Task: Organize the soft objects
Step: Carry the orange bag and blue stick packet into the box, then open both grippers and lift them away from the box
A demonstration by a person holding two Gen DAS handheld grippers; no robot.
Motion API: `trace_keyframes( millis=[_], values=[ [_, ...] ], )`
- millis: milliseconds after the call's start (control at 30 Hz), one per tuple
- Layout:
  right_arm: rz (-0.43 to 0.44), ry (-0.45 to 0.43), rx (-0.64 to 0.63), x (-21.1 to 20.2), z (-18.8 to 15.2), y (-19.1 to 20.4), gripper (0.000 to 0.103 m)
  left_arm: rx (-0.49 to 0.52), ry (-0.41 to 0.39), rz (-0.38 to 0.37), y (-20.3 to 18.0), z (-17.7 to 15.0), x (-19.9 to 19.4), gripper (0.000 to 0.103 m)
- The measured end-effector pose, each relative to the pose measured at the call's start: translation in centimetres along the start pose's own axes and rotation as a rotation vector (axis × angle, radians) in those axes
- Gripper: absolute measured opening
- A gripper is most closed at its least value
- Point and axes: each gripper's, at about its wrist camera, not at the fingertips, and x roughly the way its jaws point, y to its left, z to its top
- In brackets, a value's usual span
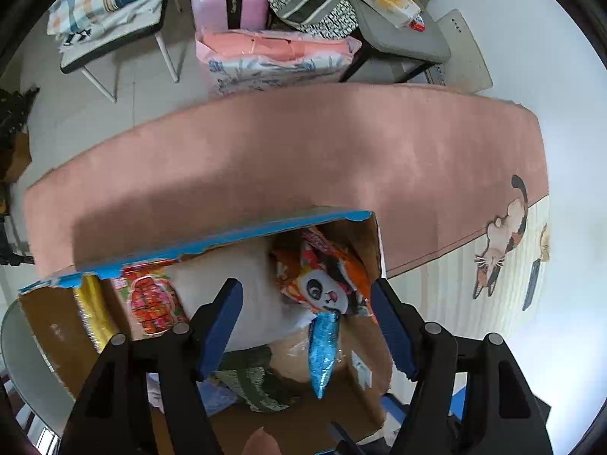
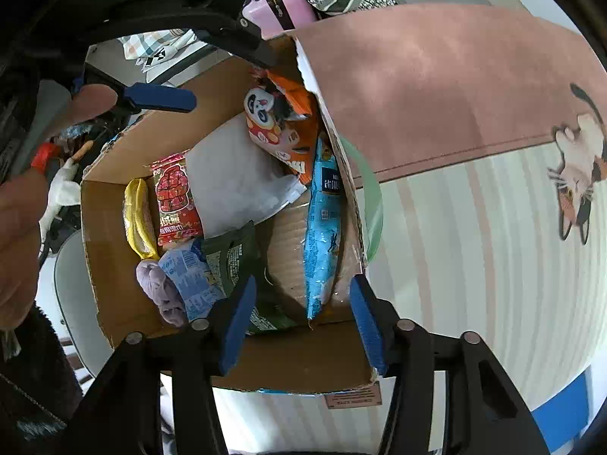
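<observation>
An open cardboard box (image 2: 114, 265) holds several soft packs: an orange panda bag (image 2: 280, 125), a white pouch (image 2: 235, 182), a red pack (image 2: 176, 197), a yellow pack (image 2: 138, 220), a blue bag (image 2: 322, 235), a green bag (image 2: 235, 261) and a lilac cloth (image 2: 163, 288). The box (image 1: 49, 322) also shows in the left wrist view, with the panda bag (image 1: 326, 284) and blue bag (image 1: 322, 352). My left gripper (image 1: 307, 326) is open and empty above the box. My right gripper (image 2: 303, 314) is open and empty over the box's near side.
The box stands on a pink and striped mat (image 1: 303, 151) with a cat print (image 1: 500, 239). Behind are chairs with folded bedding (image 1: 114, 7), a pink suitcase (image 1: 227, 0) and a pink bundle (image 1: 277, 53). The left gripper's blue finger (image 2: 159, 98) shows in the right view.
</observation>
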Motion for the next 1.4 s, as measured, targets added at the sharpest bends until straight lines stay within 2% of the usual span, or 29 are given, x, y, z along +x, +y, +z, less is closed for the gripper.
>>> trace_keyframes(
  millis=[33,100,333,467,600,767,833,867,900,967,1033,1067,1200,1400],
  values=[
    [-0.006,-0.004,-0.005,-0.2,0.0,0.1,0.058,-0.006,-0.017,0.0,0.3,-0.3,-0.6,0.068],
    [-0.025,-0.011,-0.02,-0.5,0.0,0.4,0.067,-0.017,-0.042,0.0,0.9,-1.0,-1.4,0.068],
    [-0.076,-0.05,-0.068,-2.1,-0.7,1.0,0.072,-0.052,-0.213,0.088,3.5,-7.2,-5.7,0.068],
    [-0.112,-0.079,-0.108,-2.9,-1.4,1.6,0.073,-0.086,-0.267,0.134,5.7,-11.3,-6.8,0.068],
    [-0.135,-0.11,-0.137,-3.5,-2.2,2.2,0.082,-0.139,-0.294,0.145,7.5,-14.6,-7.2,0.068],
    [-0.169,-0.134,-0.175,-4.0,-3.3,2.9,0.082,-0.172,-0.322,0.19,8.9,-18.8,-7.3,0.069],
    [-0.17,-0.143,-0.183,-4.3,-3.6,3.1,0.089,-0.19,-0.343,0.202,9.2,-20.0,-7.3,0.086],
    [-0.174,-0.152,-0.189,-4.4,-3.8,3.2,0.095,-0.199,-0.349,0.212,9.4,-20.5,-7.2,0.095],
    [-0.18,-0.16,-0.194,-4.6,-4.0,3.3,0.098,-0.209,-0.351,0.221,9.6,-21.0,-7.1,0.097],
    [-0.192,-0.169,-0.196,-4.8,-4.1,3.4,0.099,-0.229,-0.356,0.222,10.0,-21.6,-6.9,0.101],
    [-0.197,-0.176,-0.193,-5.0,-4.3,3.4,0.099,-0.242,-0.354,0.23,10.3,-22.1,-6.8,0.101],
    [-0.208,-0.181,-0.194,-5.1,-4.4,3.4,0.103,-0.245,-0.361,0.232,10.3,-22.3,-6.9,0.101],
    [-0.22,-0.2,-0.193,-6.0,-4.9,3.3,0.103,-0.246,-0.383,0.253,9.8,-23.4,-7.5,0.101],
    [-0.207,-0.259,-0.201,-9.9,-6.7,3.2,0.103,-0.216,-0.462,0.304,7.3,-25.5,-10.9,0.101]
  ],
)
